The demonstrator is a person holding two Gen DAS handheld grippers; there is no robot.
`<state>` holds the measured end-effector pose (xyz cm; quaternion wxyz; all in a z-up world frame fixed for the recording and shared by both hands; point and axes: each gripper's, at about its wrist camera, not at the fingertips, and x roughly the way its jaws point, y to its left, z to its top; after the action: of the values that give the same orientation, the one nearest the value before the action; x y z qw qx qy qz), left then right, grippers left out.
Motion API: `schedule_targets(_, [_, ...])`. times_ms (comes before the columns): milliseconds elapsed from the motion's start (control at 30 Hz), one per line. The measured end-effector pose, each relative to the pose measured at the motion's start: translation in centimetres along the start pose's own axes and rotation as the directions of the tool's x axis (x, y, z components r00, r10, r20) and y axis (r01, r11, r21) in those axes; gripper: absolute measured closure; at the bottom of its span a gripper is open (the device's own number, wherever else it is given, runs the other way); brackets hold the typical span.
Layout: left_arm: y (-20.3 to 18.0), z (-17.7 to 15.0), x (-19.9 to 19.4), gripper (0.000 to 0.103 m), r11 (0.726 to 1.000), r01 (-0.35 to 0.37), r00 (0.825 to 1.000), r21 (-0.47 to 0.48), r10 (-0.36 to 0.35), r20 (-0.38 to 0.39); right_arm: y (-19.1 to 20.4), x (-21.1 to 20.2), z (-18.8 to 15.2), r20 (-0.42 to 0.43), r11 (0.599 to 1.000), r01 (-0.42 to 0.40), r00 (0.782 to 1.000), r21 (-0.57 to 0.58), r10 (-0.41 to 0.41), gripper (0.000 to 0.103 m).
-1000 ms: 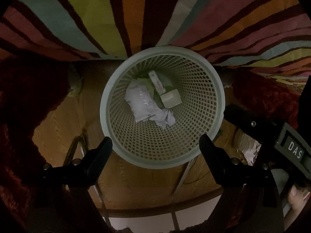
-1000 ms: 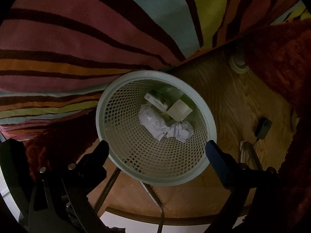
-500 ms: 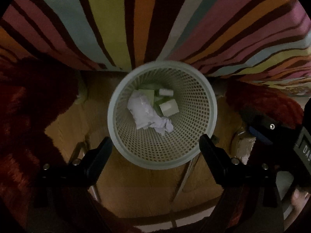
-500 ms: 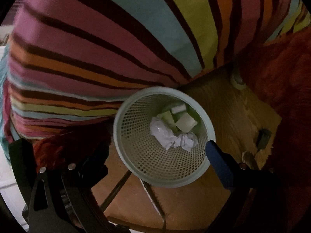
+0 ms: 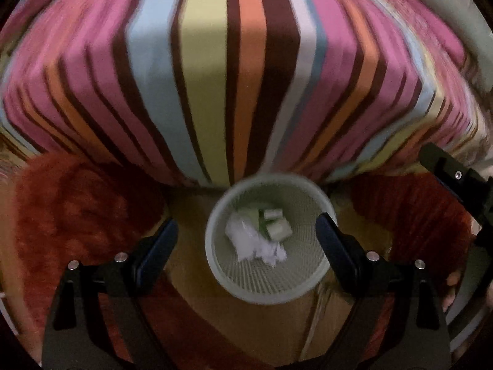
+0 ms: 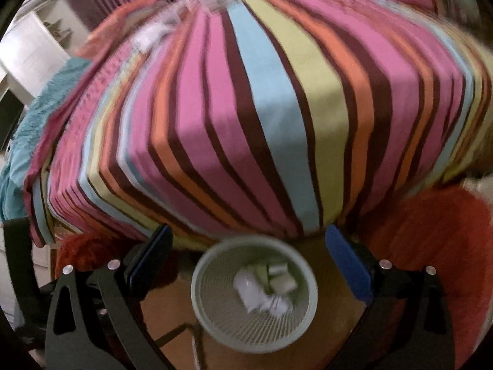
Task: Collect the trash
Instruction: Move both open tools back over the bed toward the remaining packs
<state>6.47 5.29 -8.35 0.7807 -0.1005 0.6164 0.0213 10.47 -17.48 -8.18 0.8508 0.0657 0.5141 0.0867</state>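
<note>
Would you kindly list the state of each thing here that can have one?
Left gripper: open, holding nothing.
Right gripper: open, holding nothing.
Wastebasket: upright on the floor, partly filled.
Crumpled paper: inside the wastebasket.
Small boxes: inside the wastebasket, beside the paper.
Striped bedspread: spread smooth.

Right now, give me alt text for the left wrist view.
A pale mesh wastebasket holding crumpled white paper sits on a wood floor below the open, empty left gripper. Behind it hangs a striped bedspread.

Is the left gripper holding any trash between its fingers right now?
No, the left gripper stands open and empty, with the crumpled paper down in the basket.
</note>
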Motion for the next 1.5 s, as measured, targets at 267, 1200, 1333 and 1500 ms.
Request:
schedule_targets(267, [-0.1, 3.7, -5.4, 0.015, 0.999, -0.049, 0.965, 0.012, 0.044, 0.259, 2.6, -2.8, 2.5, 0.180, 0.990, 0.032, 0.984, -0.138, -0.006, 0.008])
schedule_targets(1200, [-0.7, 17.3, -7.2, 0.015, 1.000, 0.027, 0.923, -0.008, -0.022, 0.383, 2.9, -2.3, 12.4, 0.324, 0.982, 0.073, 0.946, -0.175, -0.012, 0.008])
schedule_targets(1333, [-0.8, 19.6, -6.8, 0.015, 0.999, 0.040, 0.924, -0.018, -0.030, 0.380, 2.8, -1.6, 13.9, 0.322, 0.982, 0.073, 0.946, -0.174, -0.013, 0.008])
schedule_targets(1500, [-0.7, 21.7, -5.9, 0.015, 0.998, 0.054, 0.926, -0.033, -0.037, 0.376, 3.0, -0.4, 15.7, 0.310, 0.979, 0.075, 0.951, -0.189, -0.013, 0.008])
